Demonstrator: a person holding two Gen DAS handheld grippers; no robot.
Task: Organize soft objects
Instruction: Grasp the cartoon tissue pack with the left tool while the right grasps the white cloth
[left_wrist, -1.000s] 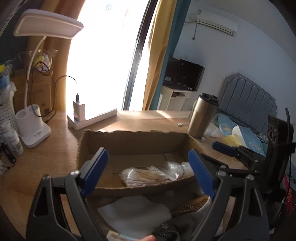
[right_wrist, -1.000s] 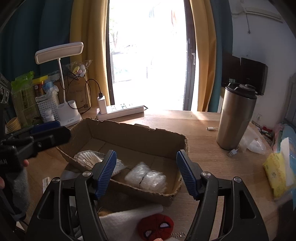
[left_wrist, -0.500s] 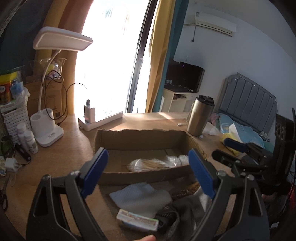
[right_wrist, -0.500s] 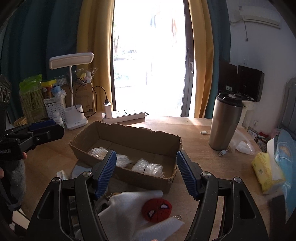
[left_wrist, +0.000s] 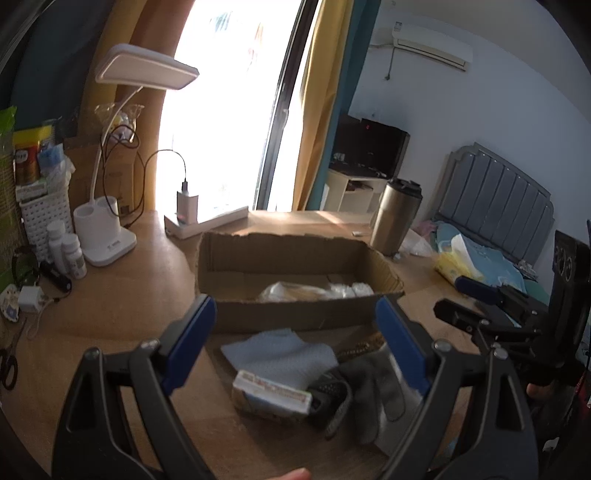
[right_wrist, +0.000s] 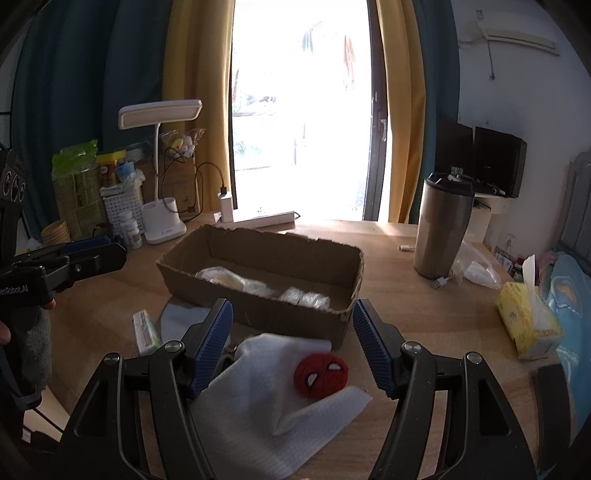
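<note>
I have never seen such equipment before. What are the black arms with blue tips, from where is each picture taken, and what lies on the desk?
They are no robot arms: a person holds a hand tool with two fingers in each hand. Each tool carries a wide-angle camera that looks along its fingers. One picture comes from the left gripper, the other from the right gripper. Both are open and hold nothing.

On the wooden desk stands a cardboard box with clear plastic bags inside. In front of it lie a white cloth with a red Spider-Man plush on it, a grey glove and a small packet. Behind stand a lamp and a steel tumbler.
</note>
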